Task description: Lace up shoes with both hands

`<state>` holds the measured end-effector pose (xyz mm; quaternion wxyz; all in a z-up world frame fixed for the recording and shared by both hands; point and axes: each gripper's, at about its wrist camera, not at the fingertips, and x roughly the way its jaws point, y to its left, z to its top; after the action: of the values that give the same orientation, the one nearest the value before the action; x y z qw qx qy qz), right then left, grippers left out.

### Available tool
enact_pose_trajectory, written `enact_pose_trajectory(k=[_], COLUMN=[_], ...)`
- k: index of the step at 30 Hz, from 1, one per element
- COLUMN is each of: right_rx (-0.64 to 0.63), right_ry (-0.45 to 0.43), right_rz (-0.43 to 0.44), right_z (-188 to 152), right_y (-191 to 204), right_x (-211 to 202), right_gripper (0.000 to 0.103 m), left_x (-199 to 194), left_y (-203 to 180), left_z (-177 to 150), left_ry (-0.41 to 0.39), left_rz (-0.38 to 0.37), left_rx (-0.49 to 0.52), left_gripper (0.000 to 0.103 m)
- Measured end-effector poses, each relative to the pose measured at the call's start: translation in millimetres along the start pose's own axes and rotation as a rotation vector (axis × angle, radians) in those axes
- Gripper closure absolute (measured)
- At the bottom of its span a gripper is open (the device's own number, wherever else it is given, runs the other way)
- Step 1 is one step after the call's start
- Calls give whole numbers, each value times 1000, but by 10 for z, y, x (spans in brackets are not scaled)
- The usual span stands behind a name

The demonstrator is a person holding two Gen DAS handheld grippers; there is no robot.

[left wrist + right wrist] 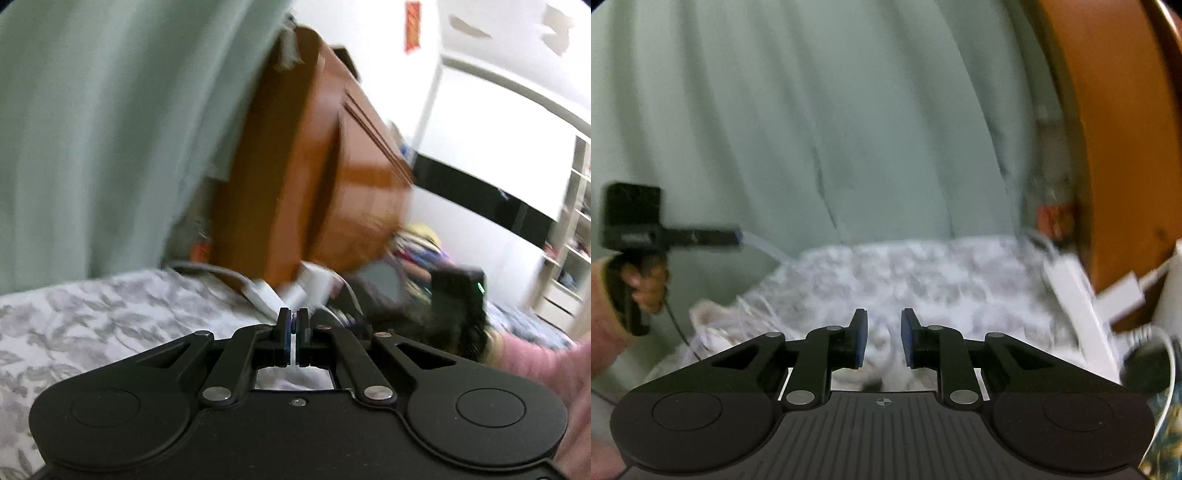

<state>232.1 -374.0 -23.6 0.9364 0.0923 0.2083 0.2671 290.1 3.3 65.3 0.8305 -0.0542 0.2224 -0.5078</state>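
My left gripper (293,320) is shut on a white shoelace (294,350) that shows as a thin strip between its pads. In the right wrist view the left gripper (737,236) is raised at the left, and the lace (764,249) runs from its tip down toward a white shoe (716,332) lying on the patterned bedsheet (923,273). My right gripper (884,332) is open and empty, above the sheet to the right of the shoe. The right gripper's body (458,291) shows blurred in the left wrist view.
A green curtain (812,129) hangs behind the bed. A wooden cabinet (325,166) stands at the right. A white power strip with cables (1078,295) lies at the sheet's right edge. Clutter and shelves (576,229) are farther right.
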Motion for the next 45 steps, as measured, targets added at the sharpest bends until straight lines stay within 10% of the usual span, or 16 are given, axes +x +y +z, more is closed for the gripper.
enact_pose_trajectory(k=[13, 32, 45], right_rx=[-277, -328, -438], right_ry=[-11, -13, 204], right_rz=[384, 507, 547], right_z=[267, 161, 230], right_y=[442, 384, 218], right_x=[541, 598, 692], right_gripper=[87, 101, 101], left_x=[94, 71, 202], left_y=[223, 689, 195], left_z=[81, 76, 201], left_ry=[147, 131, 540], left_rz=[-149, -200, 111], left_rx=[-84, -260, 293], left_gripper=[103, 100, 68])
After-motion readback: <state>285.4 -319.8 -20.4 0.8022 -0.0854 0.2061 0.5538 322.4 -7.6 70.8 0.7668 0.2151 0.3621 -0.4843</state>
